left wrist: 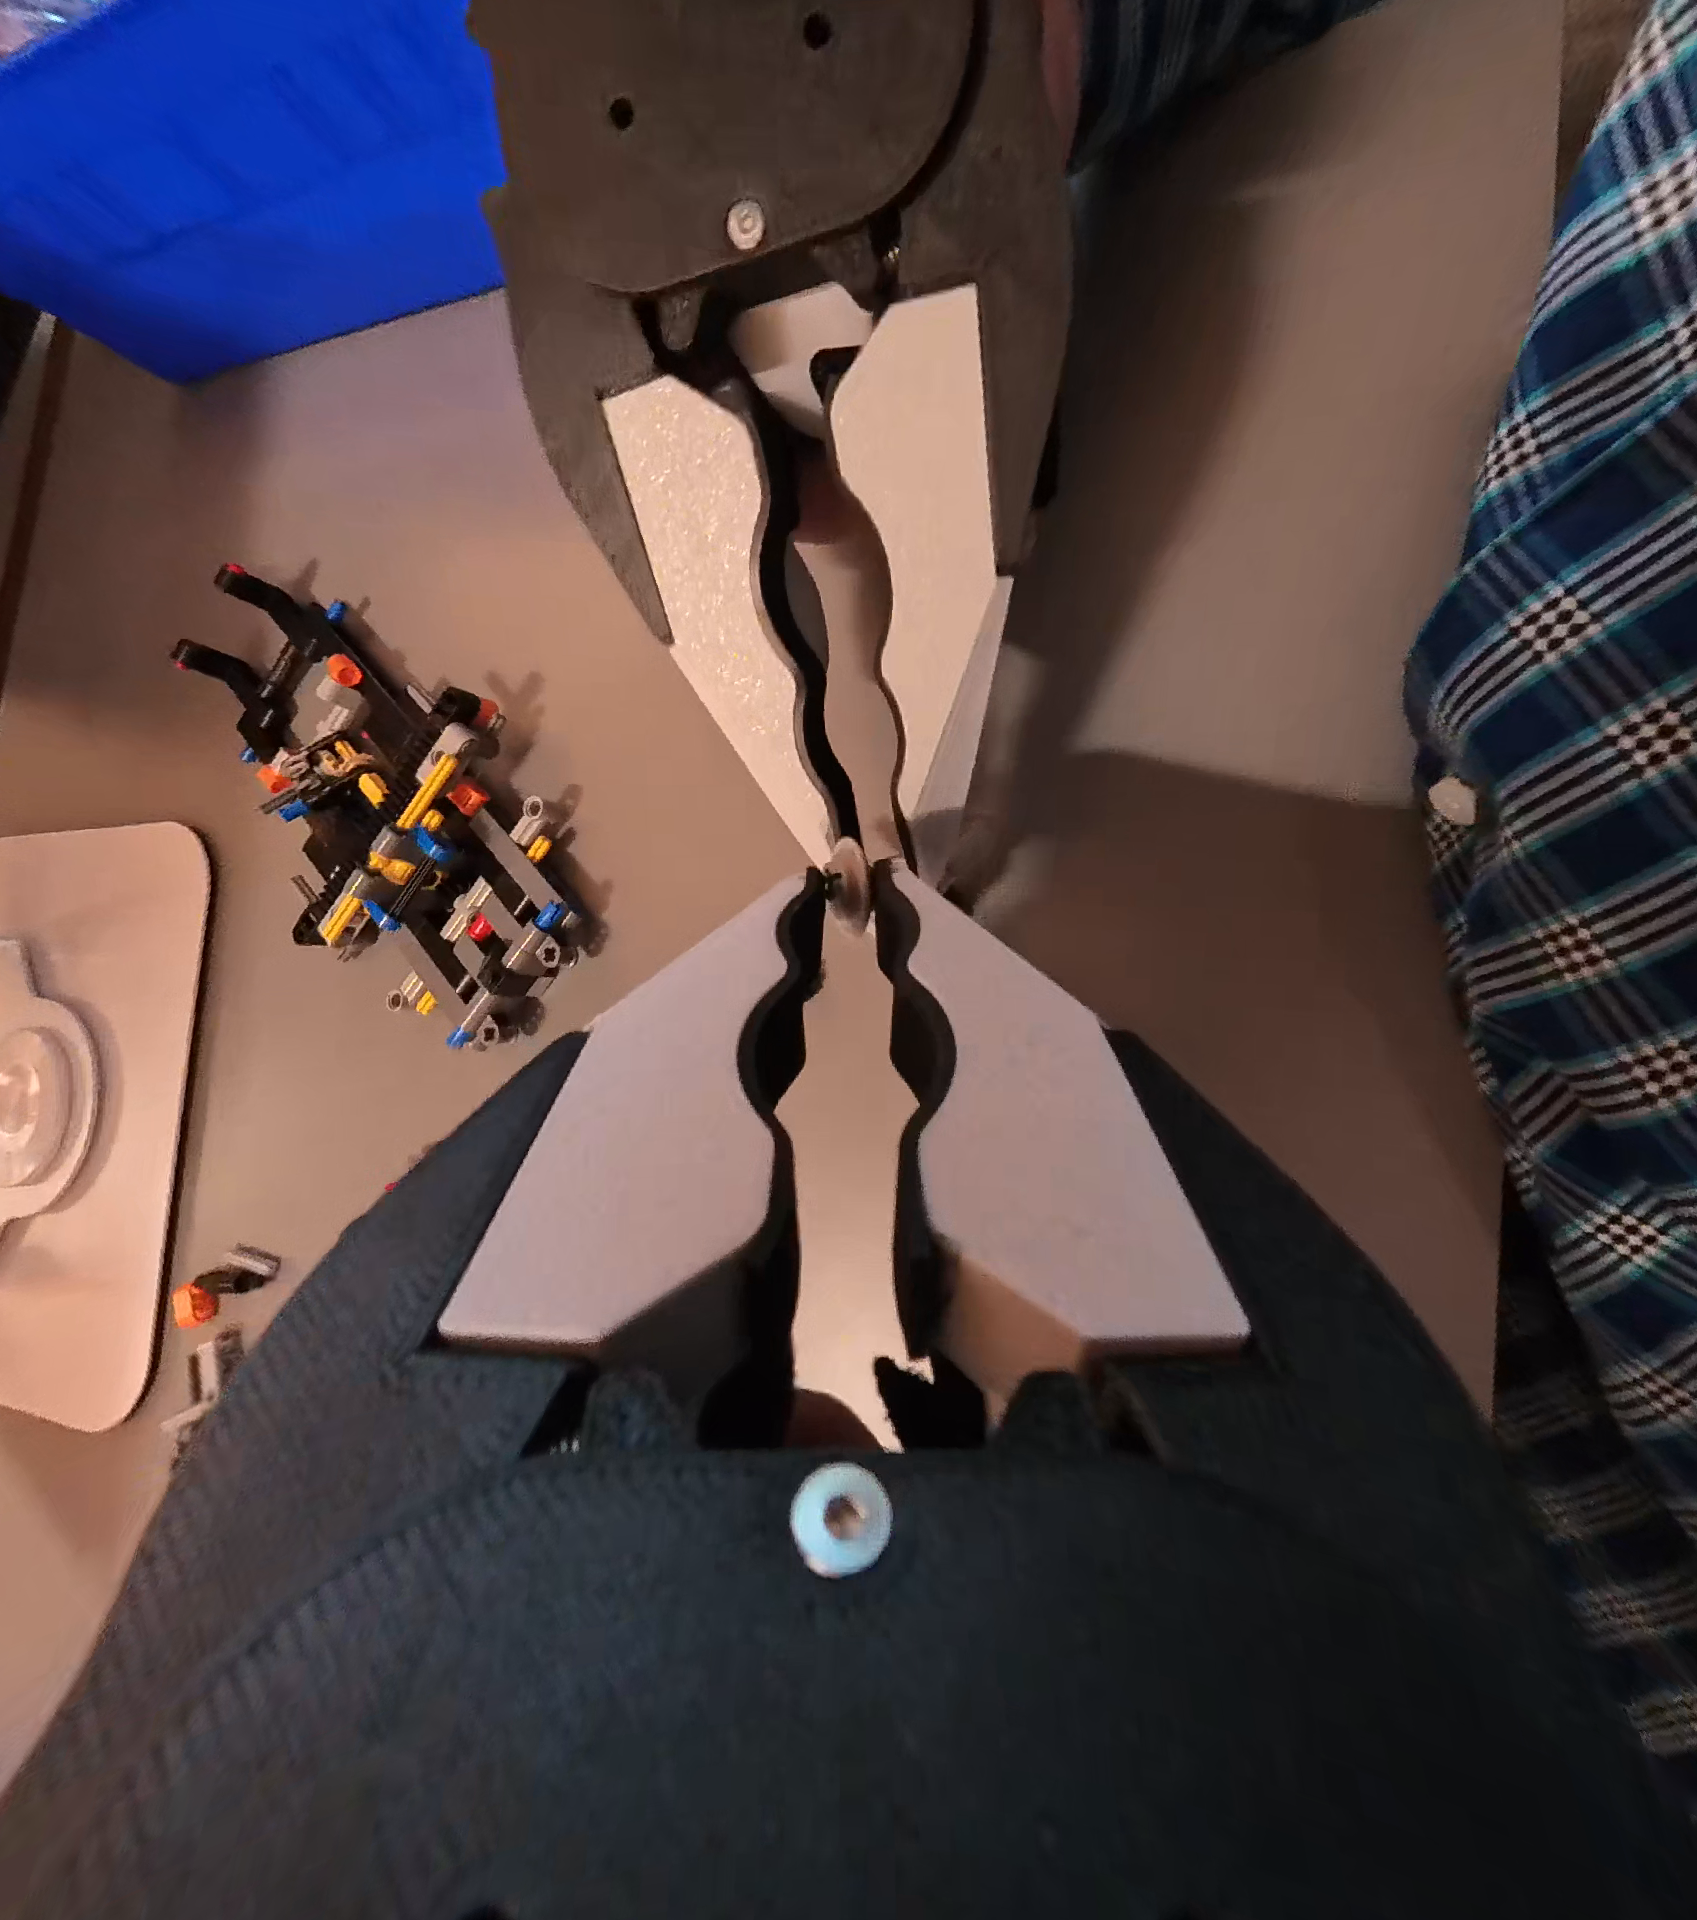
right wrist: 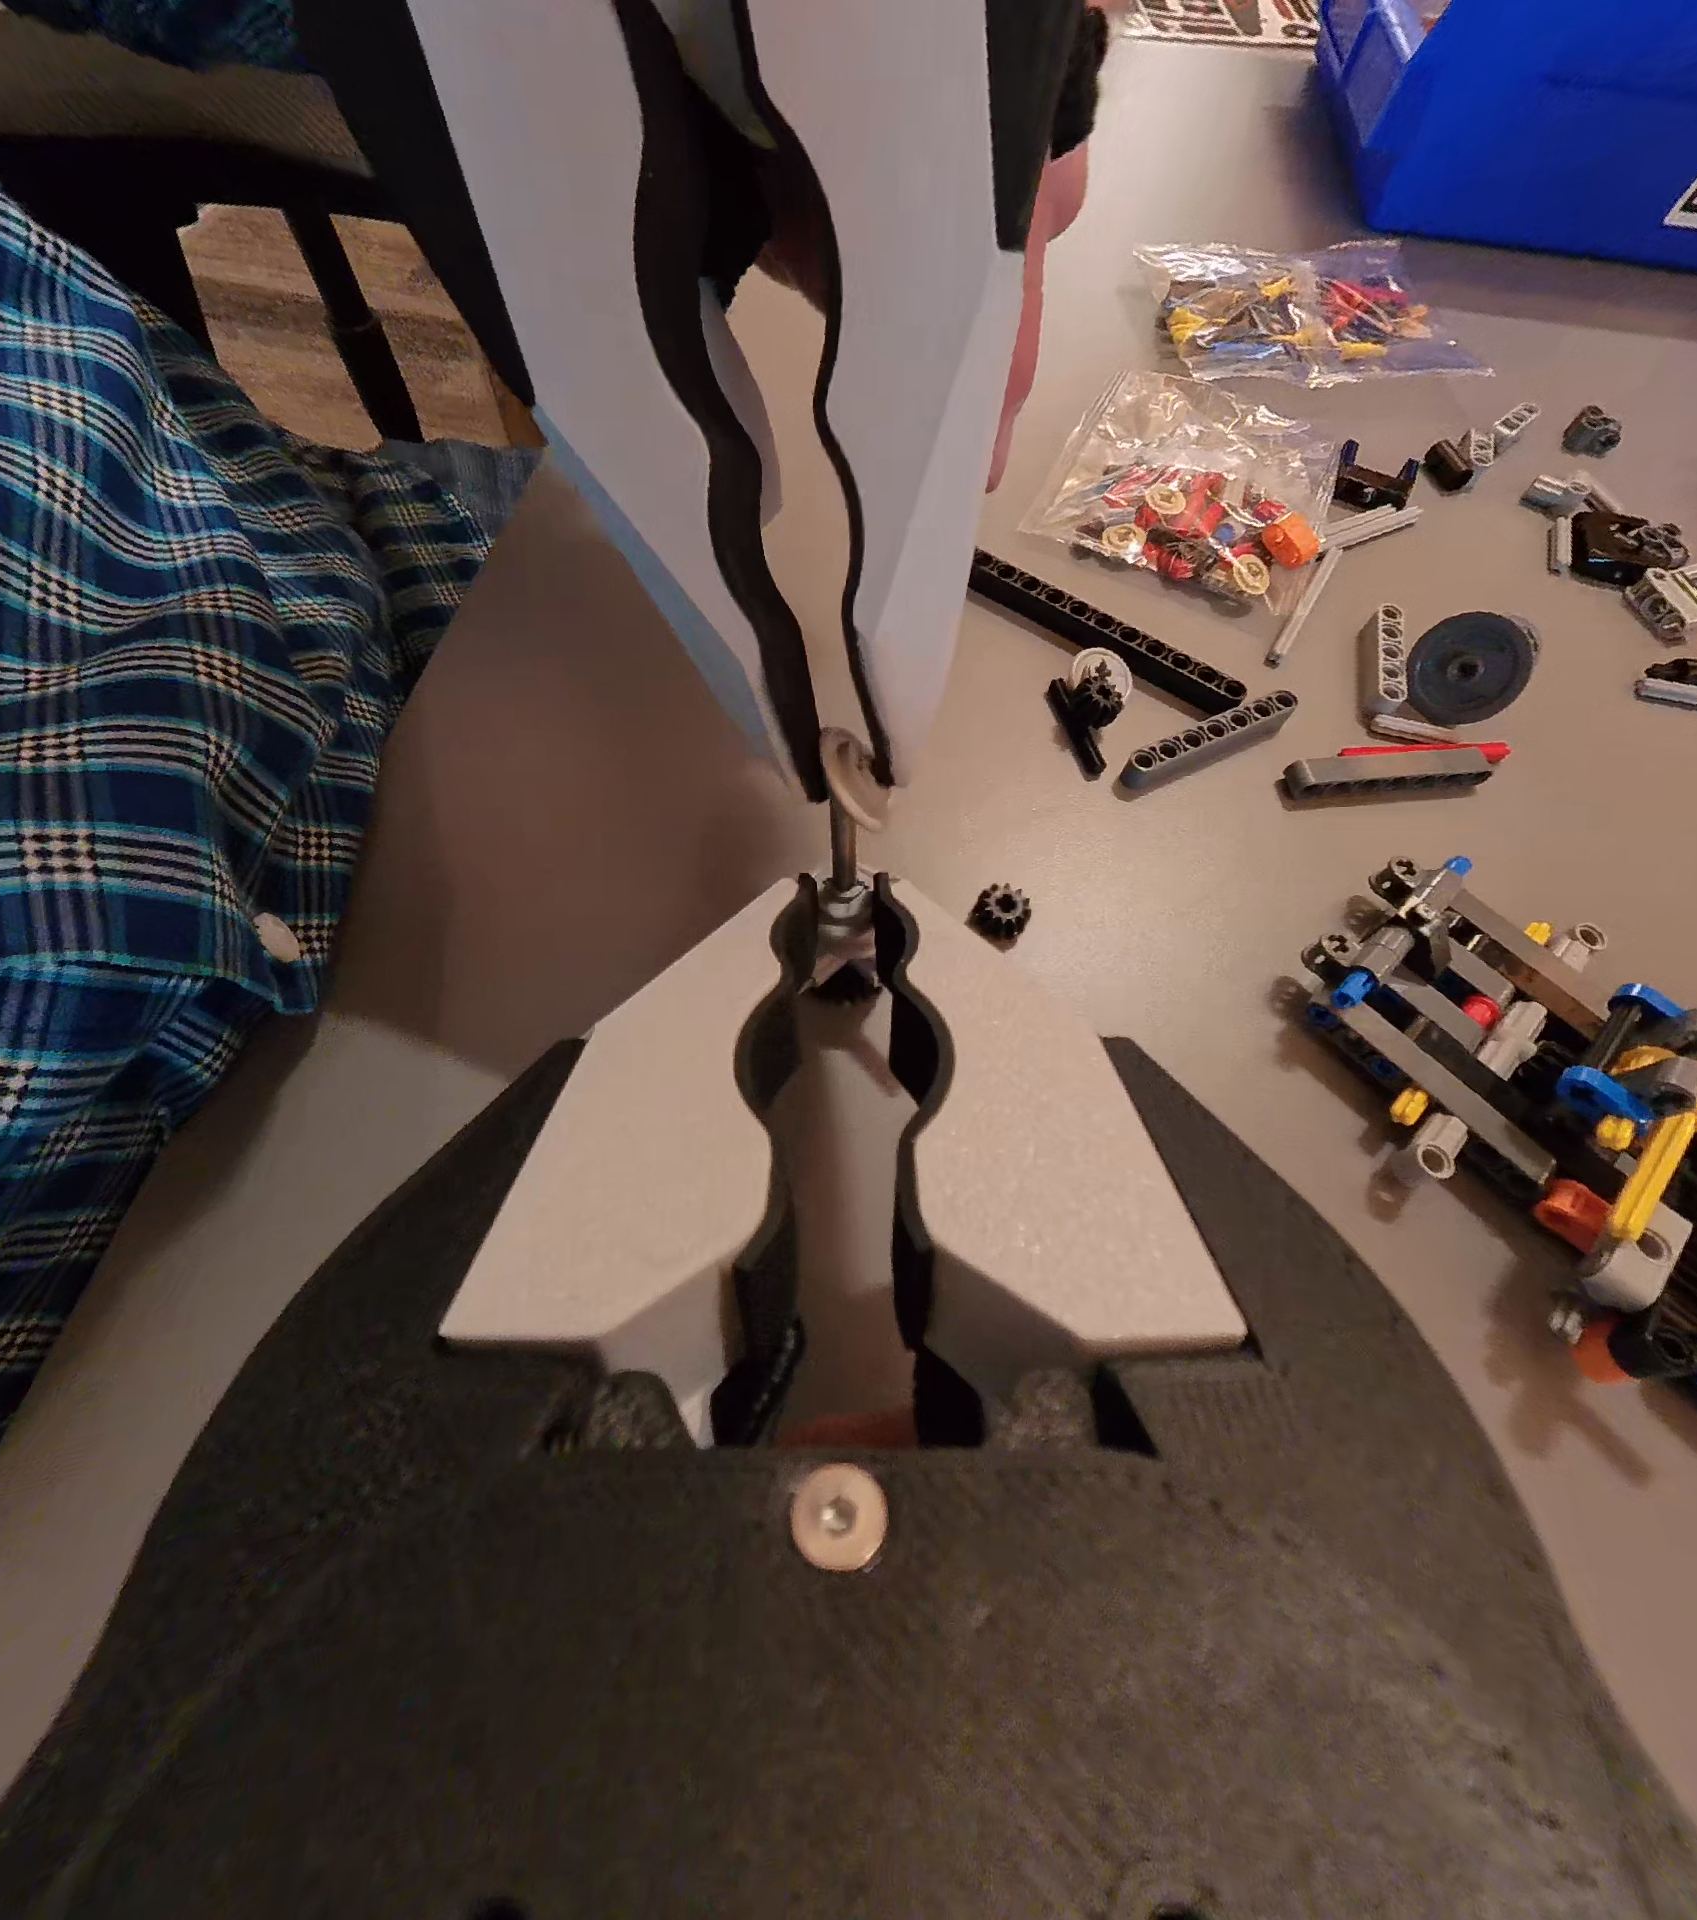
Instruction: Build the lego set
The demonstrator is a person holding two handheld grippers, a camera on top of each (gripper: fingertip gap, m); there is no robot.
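Grey counter (right wrist: 1187,852) is carrying everything you are working with, and the half-built chassis (right wrist: 1592,1122) is the landmark to steer by. You are holding both tools up off the counter, well away from that chassis on the side nearest your plaid shirt (right wrist: 75,623), tip to tip.

Beyond the chassis a blue bin (right wrist: 1550,125) is sitting at the counter's far edge, and between bin and chassis two clear parts bags (right wrist: 1187,488) and loose beams (right wrist: 1114,623) are lying scattered, with a dark pulley wheel (right wrist: 1472,665) among them. A small black gear (right wrist: 1000,912) is resting on the counter between the chassis and your tools.

Your right gripper (right wrist: 839,925) is pinching a short axle assembly (right wrist: 839,914), jaws closed on its bushing end, with the thin shaft sticking forward. Your left gripper (left wrist: 849,883) is nipping a small tan disc (left wrist: 846,881) at the very tips, jaws pressed on its rim, and the disc seems to be sitting at the shaft's free end.

These pieces are looking feather-light, hard and slick, so they are likely to twist or pop free under a crooked push. The shaft is probably stiff, though it may lever sideways in the grip. You are better off gripping the disc across its flat faces or square on the rim, keeping the bushing hold close to the shaft, and pushing straight along the axle.
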